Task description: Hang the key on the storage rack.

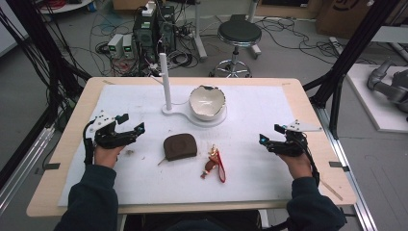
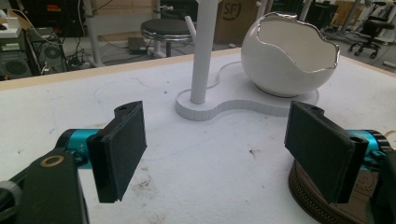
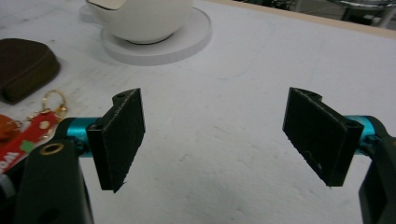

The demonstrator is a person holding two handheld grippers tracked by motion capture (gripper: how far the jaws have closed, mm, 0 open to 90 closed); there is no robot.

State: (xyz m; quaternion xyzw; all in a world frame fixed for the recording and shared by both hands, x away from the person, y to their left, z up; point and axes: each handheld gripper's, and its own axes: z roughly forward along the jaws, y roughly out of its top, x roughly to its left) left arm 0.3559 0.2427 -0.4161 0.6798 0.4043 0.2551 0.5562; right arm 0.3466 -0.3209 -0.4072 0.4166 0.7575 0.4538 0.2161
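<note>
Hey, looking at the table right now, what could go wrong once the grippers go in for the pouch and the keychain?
1. The eggshell-shaped bowl sits loose on its white stand just behind the brown pouch; an overshoot might knock it.
2. The red keychain lies flat with a thin strap, so the open right gripper may slip off it.

My fingers (image 2: 122, 151) matt black plastic, glossy white ceramic bowl (image 1: 207, 102) with silvery jagged rim, brown ribbed cloth pouch (image 1: 180, 146), red strap keyring (image 1: 214, 165) with gold metal, desk (image 1: 72, 125) pale wood under stained white sheet (image 1: 260, 144)
</note>
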